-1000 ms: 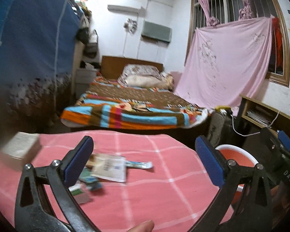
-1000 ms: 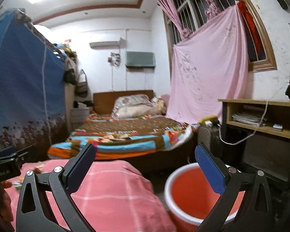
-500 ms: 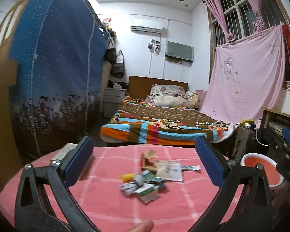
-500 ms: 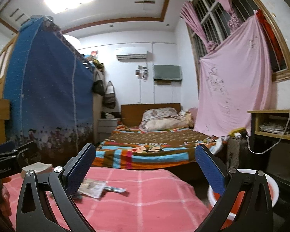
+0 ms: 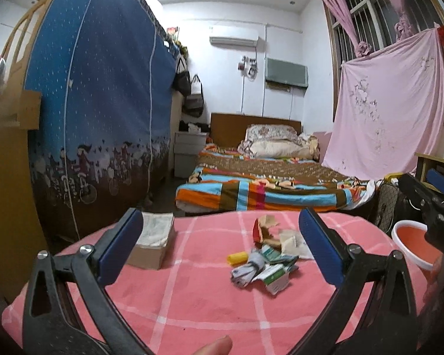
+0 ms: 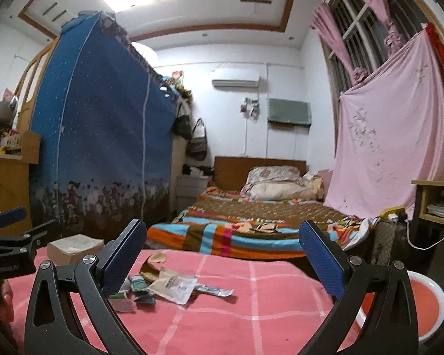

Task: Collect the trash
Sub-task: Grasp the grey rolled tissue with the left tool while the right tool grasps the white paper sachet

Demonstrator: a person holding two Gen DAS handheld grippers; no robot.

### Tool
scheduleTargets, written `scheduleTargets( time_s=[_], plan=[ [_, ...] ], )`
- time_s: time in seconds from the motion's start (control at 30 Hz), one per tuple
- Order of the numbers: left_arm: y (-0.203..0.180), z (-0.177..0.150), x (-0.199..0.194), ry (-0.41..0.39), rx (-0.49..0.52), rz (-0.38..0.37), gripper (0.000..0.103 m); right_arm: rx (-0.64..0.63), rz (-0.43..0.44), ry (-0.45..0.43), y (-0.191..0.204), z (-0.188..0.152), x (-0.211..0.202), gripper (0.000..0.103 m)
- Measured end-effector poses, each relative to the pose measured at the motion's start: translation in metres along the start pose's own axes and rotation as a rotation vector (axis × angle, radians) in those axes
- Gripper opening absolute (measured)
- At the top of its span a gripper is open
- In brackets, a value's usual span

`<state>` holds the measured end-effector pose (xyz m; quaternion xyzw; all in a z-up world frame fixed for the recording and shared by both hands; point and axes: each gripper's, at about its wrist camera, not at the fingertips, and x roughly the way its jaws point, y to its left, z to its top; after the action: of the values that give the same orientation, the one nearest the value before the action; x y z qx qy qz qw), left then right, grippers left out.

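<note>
A heap of trash point(image 5: 265, 261) lies on the pink checked tablecloth point(image 5: 192, 304): crumpled wrappers, a small green-and-white box point(image 5: 276, 278), a yellow cap point(image 5: 237, 258), torn brown paper point(image 5: 263, 227). The heap also shows in the right wrist view point(image 6: 168, 285). An orange basin with a white rim point(image 5: 413, 244) stands low beyond the table's right edge; it also shows in the right wrist view point(image 6: 427, 301). My left gripper point(image 5: 222, 248) is open and empty, just short of the heap. My right gripper point(image 6: 222, 263) is open and empty, to the right of the heap.
A flat cardboard box point(image 5: 152, 239) sits at the table's back left. A striped bed point(image 5: 269, 189) lies behind the table. A blue fabric wardrobe point(image 5: 97, 112) stands left. A wooden shelf point(image 6: 438, 201) with a cable stands right.
Both views have swung left and tilted up over the last second. The trash heap has come into the middle of the left view and into the right view. Both grippers stay open.
</note>
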<state>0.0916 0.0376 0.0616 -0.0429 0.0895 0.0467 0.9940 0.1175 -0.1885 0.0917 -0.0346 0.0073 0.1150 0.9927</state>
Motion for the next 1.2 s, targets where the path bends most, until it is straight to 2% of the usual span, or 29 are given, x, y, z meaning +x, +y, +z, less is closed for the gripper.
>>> scheduleTargets(
  time_s=[0.13, 0.23, 0.27, 0.33, 0.4, 0.53, 0.67, 0.8, 0.87, 1.0, 1.1, 1.13, 1.17, 1.2],
  plan=[
    [0.005, -0.009, 0.01, 0.062, -0.004, -0.009, 0.087, -0.005, 0.043, 0.065, 0.004, -0.006, 0.013, 0.103],
    [0.006, -0.013, 0.019, 0.117, -0.013, -0.021, 0.086, -0.01, 0.073, 0.146, 0.008, -0.012, 0.028, 0.102],
    [0.006, -0.014, 0.022, 0.133, -0.016, -0.026, 0.085, -0.012, 0.079, 0.17, 0.009, -0.014, 0.033, 0.1],
    [0.007, -0.016, 0.031, 0.173, -0.025, -0.038, 0.081, -0.013, 0.098, 0.237, 0.01, -0.019, 0.045, 0.091],
    [0.008, -0.017, 0.043, 0.223, -0.041, -0.07, 0.07, -0.009, 0.117, 0.289, 0.014, -0.023, 0.056, 0.083],
    [0.006, -0.019, 0.063, 0.319, -0.062, -0.125, 0.056, -0.024, 0.134, 0.391, 0.021, -0.03, 0.077, 0.077],
    [0.001, -0.024, 0.086, 0.434, -0.067, -0.176, 0.042, -0.021, 0.163, 0.507, 0.027, -0.04, 0.102, 0.076],
    [0.002, -0.035, 0.11, 0.569, -0.104, -0.243, 0.029, 0.047, 0.218, 0.634, 0.023, -0.05, 0.133, 0.076],
    [0.002, -0.04, 0.116, 0.61, -0.126, -0.252, 0.022, 0.06, 0.236, 0.675, 0.023, -0.054, 0.143, 0.075],
    [0.005, -0.043, 0.123, 0.655, -0.183, -0.282, 0.016, 0.07, 0.264, 0.759, 0.028, -0.065, 0.163, 0.074],
    [0.0, -0.044, 0.126, 0.677, -0.168, -0.309, 0.014, 0.07, 0.281, 0.787, 0.032, -0.069, 0.168, 0.072],
    [-0.003, -0.044, 0.126, 0.683, -0.155, -0.316, 0.013, 0.068, 0.287, 0.791, 0.034, -0.07, 0.168, 0.069],
    [-0.005, -0.044, 0.126, 0.686, -0.148, -0.317, 0.009, 0.062, 0.292, 0.796, 0.036, -0.071, 0.167, 0.067],
    [-0.007, -0.044, 0.126, 0.69, -0.138, -0.318, 0.003, 0.058, 0.296, 0.799, 0.037, -0.072, 0.168, 0.06]
  ],
)
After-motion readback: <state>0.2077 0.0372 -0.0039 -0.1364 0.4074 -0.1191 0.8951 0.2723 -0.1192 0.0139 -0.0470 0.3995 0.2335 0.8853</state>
